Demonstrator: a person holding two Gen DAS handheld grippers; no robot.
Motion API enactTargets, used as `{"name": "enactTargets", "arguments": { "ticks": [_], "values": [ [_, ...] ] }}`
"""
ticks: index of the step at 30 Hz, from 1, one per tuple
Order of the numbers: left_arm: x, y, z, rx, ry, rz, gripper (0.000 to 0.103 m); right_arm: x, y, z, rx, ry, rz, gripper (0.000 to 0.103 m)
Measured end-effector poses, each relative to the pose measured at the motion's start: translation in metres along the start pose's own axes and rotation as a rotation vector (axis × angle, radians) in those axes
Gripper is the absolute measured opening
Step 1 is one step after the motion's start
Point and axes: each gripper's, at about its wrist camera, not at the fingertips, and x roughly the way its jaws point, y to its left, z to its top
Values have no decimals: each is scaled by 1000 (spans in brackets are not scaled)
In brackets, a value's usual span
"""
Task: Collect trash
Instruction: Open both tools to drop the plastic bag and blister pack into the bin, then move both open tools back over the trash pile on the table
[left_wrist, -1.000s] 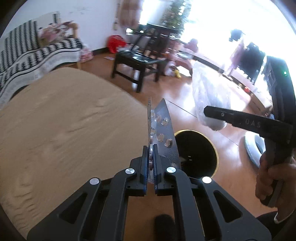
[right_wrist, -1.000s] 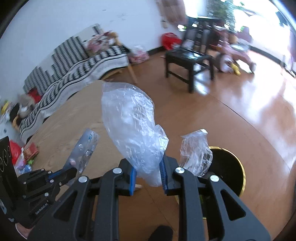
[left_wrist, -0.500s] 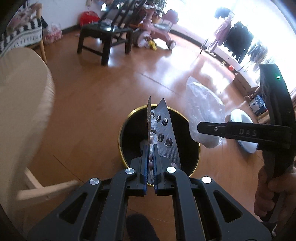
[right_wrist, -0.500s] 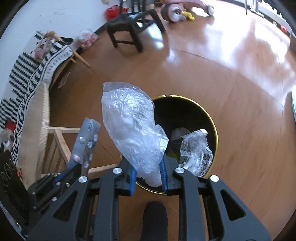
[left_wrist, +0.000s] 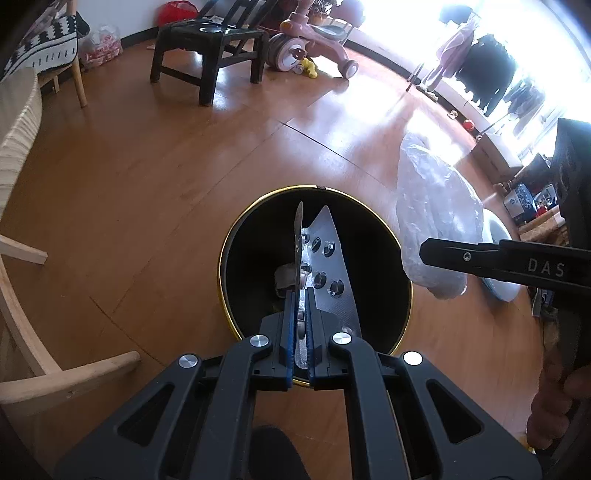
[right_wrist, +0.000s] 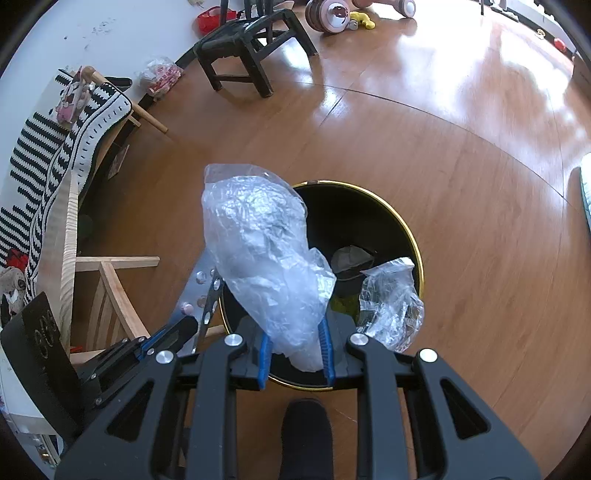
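Observation:
A round black bin with a gold rim (left_wrist: 236, 236) (right_wrist: 410, 236) stands on the wooden floor, some trash lying at its bottom. My left gripper (left_wrist: 301, 291) is shut on silver pill blister packs (left_wrist: 327, 258), held right above the bin's mouth. In the right wrist view those blister packs (right_wrist: 201, 291) stick up at the bin's left edge. My right gripper (right_wrist: 295, 339) is shut on a crumpled clear plastic bag (right_wrist: 266, 258), which hangs over the bin's near left rim. A smaller wad of clear plastic (right_wrist: 391, 306) shows at the right finger. The same plastic bag (left_wrist: 432, 218) appears beside the bin in the left wrist view.
A light wooden table edge and frame (left_wrist: 22, 236) (right_wrist: 70, 236) stand left of the bin. Farther off are a dark stool (left_wrist: 207, 48), a pink ride-on toy (left_wrist: 306, 37) and a striped sofa cover (right_wrist: 48, 155). A person's hand (left_wrist: 557, 402) holds the right gripper. A white object (left_wrist: 498, 236) lies right.
Both grippers swung off the table and sank toward the floor, coming over the black bin. In the last half second they dropped a little closer. Both grips stayed shut on their trash.

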Motion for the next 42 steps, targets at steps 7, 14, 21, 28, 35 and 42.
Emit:
{"name": "enactTargets", "arguments": {
  "ticks": [7,14,21,28,35,42],
  "values": [
    [7,0,0,4,11,4,5,-1,0,1,5,-11,2,33],
    [0,2,-1,-21,-10,25,70,-12,1,2,19,-56,11,77],
    [-12,0,-3,-13,-15,40,76,-18,11,4,3,-74,6,77],
    [-41,0,-4,1,-41,33,87,-44,43,2,-66,-139,-22,79],
    [-110,0,-15,72,-98,41,96,-87,103,-13,-203,-252,-9,93],
    [-196,56,-44,36,-173,177,96,-94,191,-28,-339,-263,82,94]
  ]
}}
